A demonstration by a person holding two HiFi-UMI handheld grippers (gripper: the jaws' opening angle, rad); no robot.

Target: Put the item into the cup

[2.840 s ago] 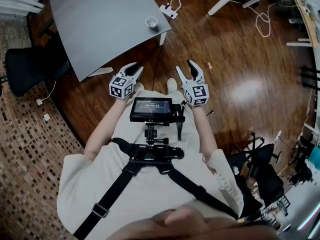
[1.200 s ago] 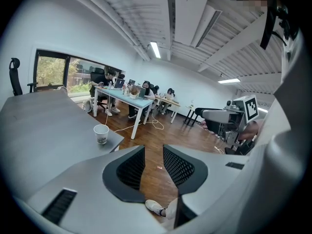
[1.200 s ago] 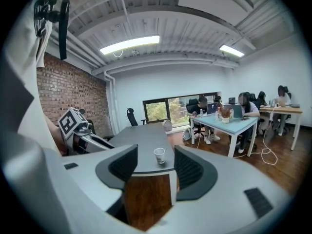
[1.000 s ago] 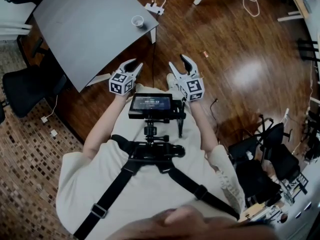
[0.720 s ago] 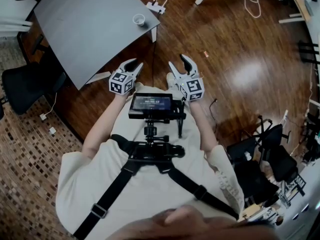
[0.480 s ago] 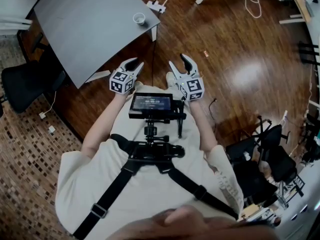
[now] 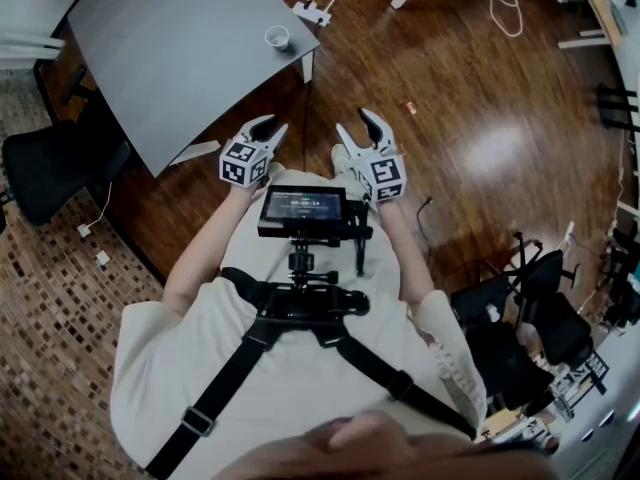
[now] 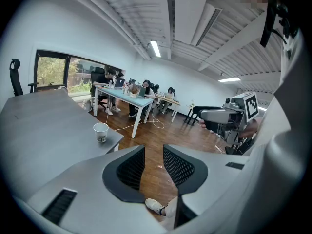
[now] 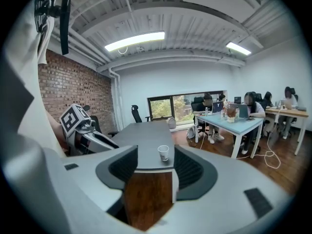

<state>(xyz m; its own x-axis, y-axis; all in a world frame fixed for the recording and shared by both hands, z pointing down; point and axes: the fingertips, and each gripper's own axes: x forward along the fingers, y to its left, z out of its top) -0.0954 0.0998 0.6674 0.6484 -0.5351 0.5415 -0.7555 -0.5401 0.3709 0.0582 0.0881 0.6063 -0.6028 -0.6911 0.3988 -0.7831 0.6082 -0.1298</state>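
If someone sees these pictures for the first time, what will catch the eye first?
The left gripper and the right gripper stand out first, both open and empty, in the middle of the head view. Then the lone white paper cup, upright near the corner of the grey table, ahead to the left.

bright ceiling strip lights (image 9: 134, 41), floor glare (image 7: 497, 154), strong fisheye distortion at edges

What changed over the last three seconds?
Only the view shifted: the cup and grey table slid slightly left in the head view. Nothing was grasped or released. The left gripper and right gripper remain open and empty before the waist; the cup stays at the table corner.
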